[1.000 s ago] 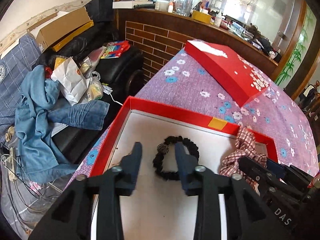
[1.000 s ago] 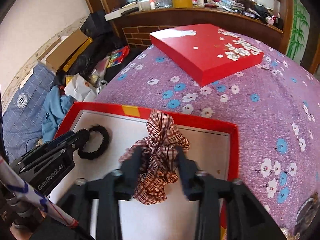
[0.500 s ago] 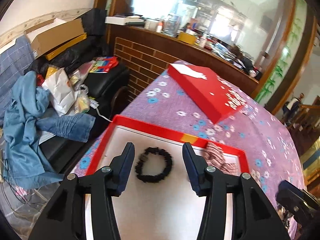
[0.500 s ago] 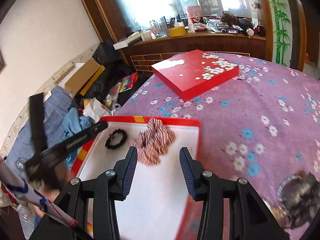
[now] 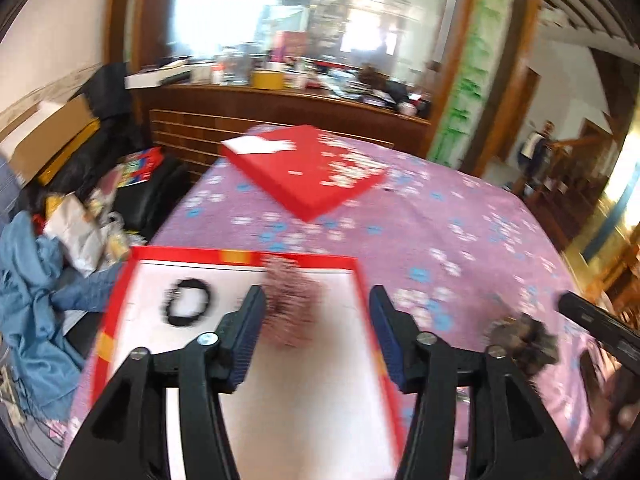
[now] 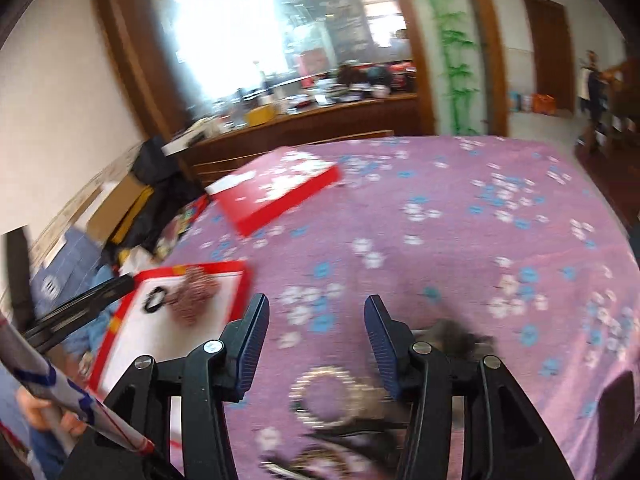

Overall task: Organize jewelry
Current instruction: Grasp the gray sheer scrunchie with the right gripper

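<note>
A red open box (image 5: 240, 257) with a white floor lies on the purple flowered cloth. A black scrunchie (image 5: 187, 306) and a red plaid scrunchie (image 5: 294, 304) lie in it. My left gripper (image 5: 318, 336) is open and empty, raised above the box's right part. My right gripper (image 6: 316, 344) is open and empty over the cloth, right of the box (image 6: 240, 280). Below it lie a pearl bracelet (image 6: 326, 398) and a dark fluffy scrunchie (image 6: 456, 338); the latter also shows in the left wrist view (image 5: 520, 340). Both views are blurred.
The red box lid (image 5: 304, 168) lies farther back on the table. A cluttered sofa with a blue garment (image 5: 28, 288) stands left of the table. A wooden counter (image 5: 280, 104) runs behind. Dark jewelry (image 6: 340, 452) lies at the near edge.
Both grippers have pulled up and swung right, away from the box. The right gripper has let go of the plaid scrunchie, which now lies in the box. Both jaws have opened wider.
</note>
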Tool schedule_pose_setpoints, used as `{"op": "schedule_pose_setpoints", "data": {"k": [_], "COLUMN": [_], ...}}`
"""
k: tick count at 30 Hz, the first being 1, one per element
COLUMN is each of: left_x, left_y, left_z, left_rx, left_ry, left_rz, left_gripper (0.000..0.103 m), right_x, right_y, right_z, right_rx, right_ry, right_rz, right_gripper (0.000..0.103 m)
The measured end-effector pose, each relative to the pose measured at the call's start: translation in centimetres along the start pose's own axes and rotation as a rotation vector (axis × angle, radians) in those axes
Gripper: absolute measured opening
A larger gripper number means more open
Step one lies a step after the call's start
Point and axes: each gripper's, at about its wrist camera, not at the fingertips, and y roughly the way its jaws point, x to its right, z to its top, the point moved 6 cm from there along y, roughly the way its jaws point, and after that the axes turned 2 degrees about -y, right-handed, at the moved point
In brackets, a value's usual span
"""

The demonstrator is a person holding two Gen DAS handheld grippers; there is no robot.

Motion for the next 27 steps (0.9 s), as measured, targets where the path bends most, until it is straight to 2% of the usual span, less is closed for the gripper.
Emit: {"op": "schedule_pose_setpoints", "data": {"k": [3,6,10,12,13,15,16,18,19,20,21,22,24,27], "left_x": [5.1,10.1,14.6,15.6,16.0,16.3,16.2,16.1,15.8,15.7,15.6,15.6,16.1,18.0], "left_y": [0.0,1.5,4.4,5.9,6.2,6.5,6.7,7.2,7.4,7.5,7.6,7.4,7.0,6.3], "left_z": [-0.6,-1.9,-4.1,-5.5,-6.0,-6.5,-6.6,-6.9,-7.0,-7.1,-7.1,-7.1,-7.5,-8.8], "left_rx": [-0.015,-0.052,-0.077,-0.121,-0.135,-0.123,-0.123,-0.135,-0.151,-0.165,-0.172,-0.174,-0.176,-0.214], "left_ry": [0.049,0.104,0.138,0.167,0.193,0.226,0.234,0.236,0.232,0.221,0.215,0.216,0.249,0.340], "left_rz": [-0.068,-0.145,-0.229,-0.226,-0.222,-0.208,-0.199,-0.208,-0.221,-0.238,-0.249,-0.262,-0.290,-0.376], "left_gripper": [0.058,0.060,0.060,0.059,0.059,0.059,0.059,0.059,0.059,0.059,0.059,0.059,0.059,0.060], "right_x": [3.3,7.1,10.9,12.1,12.7,13.0,12.7,12.0,11.7,11.4,10.9,10.6,10.8,11.2], "right_y": [0.5,1.2,2.3,2.8,3.2,3.4,3.5,4.0,4.1,4.2,4.4,4.6,3.9,0.5], "right_z": [-0.1,-0.8,-2.1,-2.6,-3.0,-3.5,-3.8,-4.6,-4.9,-5.1,-5.3,-5.5,-5.1,-2.6], "right_rx": [0.009,0.015,-0.059,-0.098,-0.137,-0.181,-0.205,-0.258,-0.269,-0.272,-0.281,-0.291,-0.237,-0.031], "right_ry": [0.053,0.137,0.211,0.234,0.256,0.299,0.307,0.278,0.274,0.277,0.257,0.238,0.236,0.252], "right_rz": [-0.052,-0.052,-0.067,-0.102,-0.113,-0.076,-0.052,-0.073,-0.073,-0.056,-0.027,-0.013,-0.026,0.000], "right_gripper": [0.053,0.053,0.054,0.061,0.061,0.064,0.071,0.075,0.072,0.063,0.022,0.013,0.012,0.012]}}
